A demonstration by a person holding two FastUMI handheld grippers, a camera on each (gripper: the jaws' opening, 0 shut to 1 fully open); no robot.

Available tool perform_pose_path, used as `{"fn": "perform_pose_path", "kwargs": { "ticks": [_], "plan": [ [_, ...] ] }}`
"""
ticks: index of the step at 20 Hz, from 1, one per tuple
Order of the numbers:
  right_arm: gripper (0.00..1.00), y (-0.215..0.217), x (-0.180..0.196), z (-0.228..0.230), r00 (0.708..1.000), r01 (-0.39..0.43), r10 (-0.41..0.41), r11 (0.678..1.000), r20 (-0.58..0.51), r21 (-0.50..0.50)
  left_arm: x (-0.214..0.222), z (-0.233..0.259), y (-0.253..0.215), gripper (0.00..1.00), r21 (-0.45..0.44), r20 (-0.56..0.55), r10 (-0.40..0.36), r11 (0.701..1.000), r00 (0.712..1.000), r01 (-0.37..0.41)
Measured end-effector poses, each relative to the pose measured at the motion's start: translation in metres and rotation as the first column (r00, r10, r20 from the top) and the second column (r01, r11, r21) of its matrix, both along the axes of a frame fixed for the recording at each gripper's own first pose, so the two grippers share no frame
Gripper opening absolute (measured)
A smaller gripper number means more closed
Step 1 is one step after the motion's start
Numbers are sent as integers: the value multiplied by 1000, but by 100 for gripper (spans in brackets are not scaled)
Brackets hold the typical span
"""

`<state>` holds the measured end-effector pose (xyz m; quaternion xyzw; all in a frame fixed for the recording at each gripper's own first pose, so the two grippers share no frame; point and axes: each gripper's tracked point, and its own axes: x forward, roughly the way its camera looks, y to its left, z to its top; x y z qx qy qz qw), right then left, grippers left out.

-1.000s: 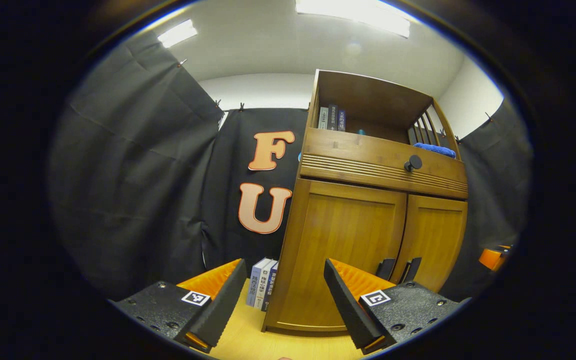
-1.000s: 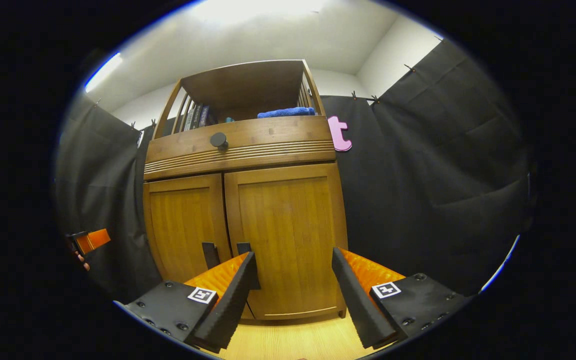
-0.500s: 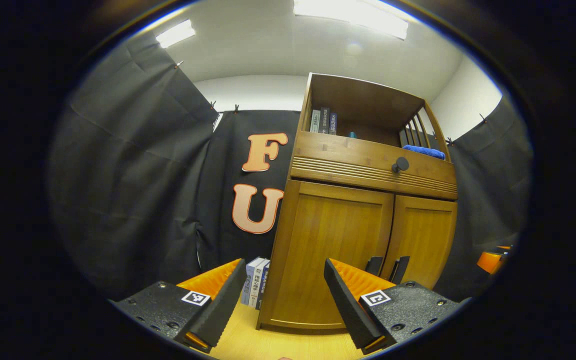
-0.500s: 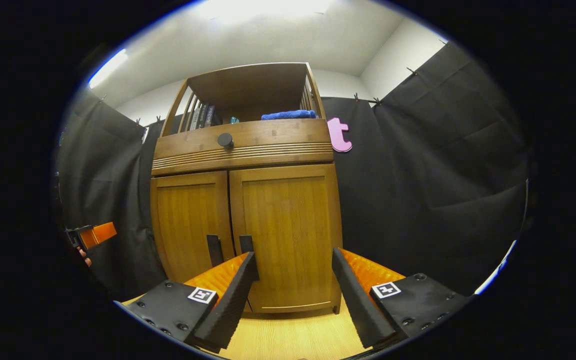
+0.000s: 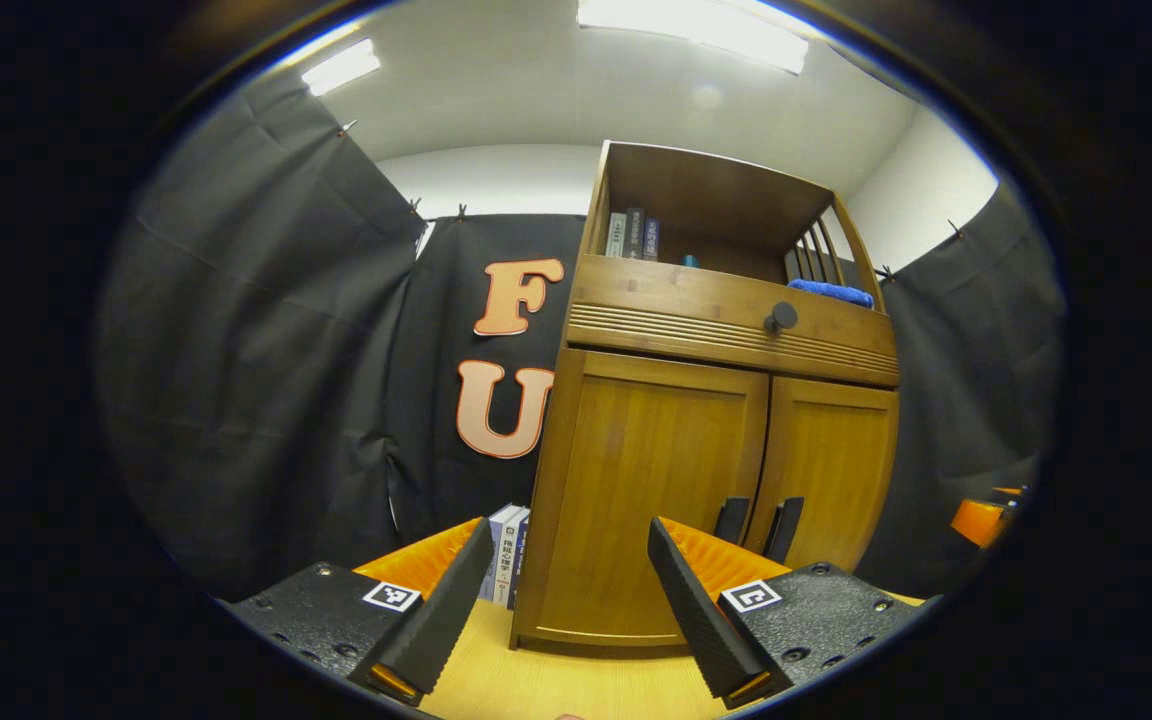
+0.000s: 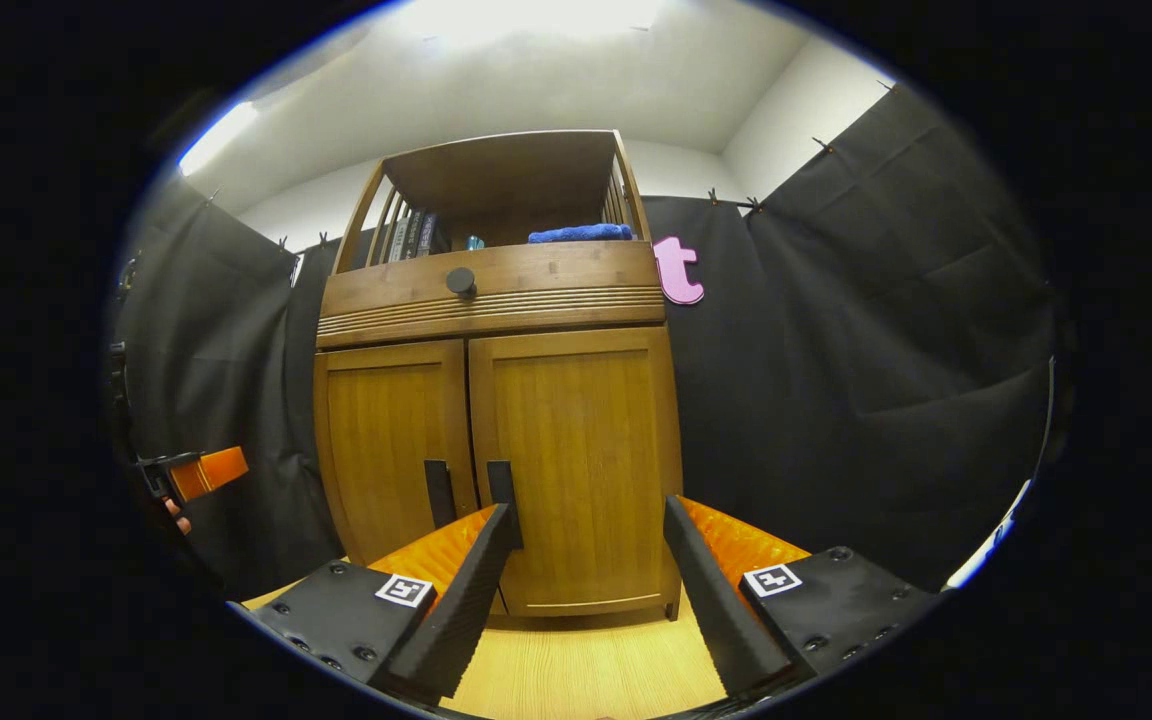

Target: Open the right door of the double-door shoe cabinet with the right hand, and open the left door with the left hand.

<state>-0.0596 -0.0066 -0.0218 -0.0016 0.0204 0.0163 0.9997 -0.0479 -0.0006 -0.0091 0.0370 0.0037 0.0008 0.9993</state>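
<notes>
In the left gripper view, three upright books (image 5: pixel 506 552) stand on the pale wooden floor (image 5: pixel 536 690) against the left side of the tall brown bamboo shoe cabinet (image 5: pixel 636 300); the right gripper view has the cabinet's right side against the black cloth instead. The left gripper (image 5: pixel 568 590) is spread wide and holds nothing, well apart from the cabinet, with the closed left door (image 5: pixel 651 490) ahead between its fingers. The left door's dark vertical handle (image 5: pixel 731 520) is just above that gripper's right finger. In the right gripper view, the right gripper (image 6: pixel 588 575) is likewise wide open and empty, facing the closed right door (image 6: pixel 576 450), whose dark handle (image 6: pixel 502 485) sits just above its left finger. There are two doors, two handles side by side at the centre seam, one drawer with one round black knob (image 6: pixel 461 282), and a blue folded cloth (image 6: pixel 579 234) on the open top shelf.
</notes>
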Motion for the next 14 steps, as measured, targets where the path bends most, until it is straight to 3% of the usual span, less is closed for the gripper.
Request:
{"fn": "perform_pose_path", "kwargs": {
  "ticks": [2, 3, 8, 9, 10, 13, 14],
  "plan": [
    [89, -2, 5, -5, 1000, 5, -5, 1000, -17, 12, -2, -7, -1, 94, 10, -17, -6, 1000, 1000, 6],
    [100, -1, 7, -6, 1000, 3, -2, 1000, -20, 16, -4, -11, -1, 94, 8, -24, -6, 1000, 1000, 6],
    [100, 13, 12, 0, 999, -38, 38, 999, 0, 17, -3, -6, 5, 91, 8, -5, 15, 1000, 1000, -15],
    [98, 18, 12, 3, 998, -56, 56, 998, 7, 20, -2, -4, 5, 91, 12, 3, 17, 1000, 1000, -17],
    [89, 24, 14, 6, 997, -68, 68, 997, 22, 24, -2, -1, 4, 92, 14, 12, 18, 1000, 1000, -18],
    [88, 24, 29, 13, 998, -53, 52, 998, 47, 15, -2, 4, 4, 91, 12, 25, 17, 1000, 1000, -18],
    [98, 27, 37, 14, 997, -55, 54, 998, 53, 19, -3, 5, 4, 95, 13, 28, 18, 1000, 999, -18]
  ]
}}
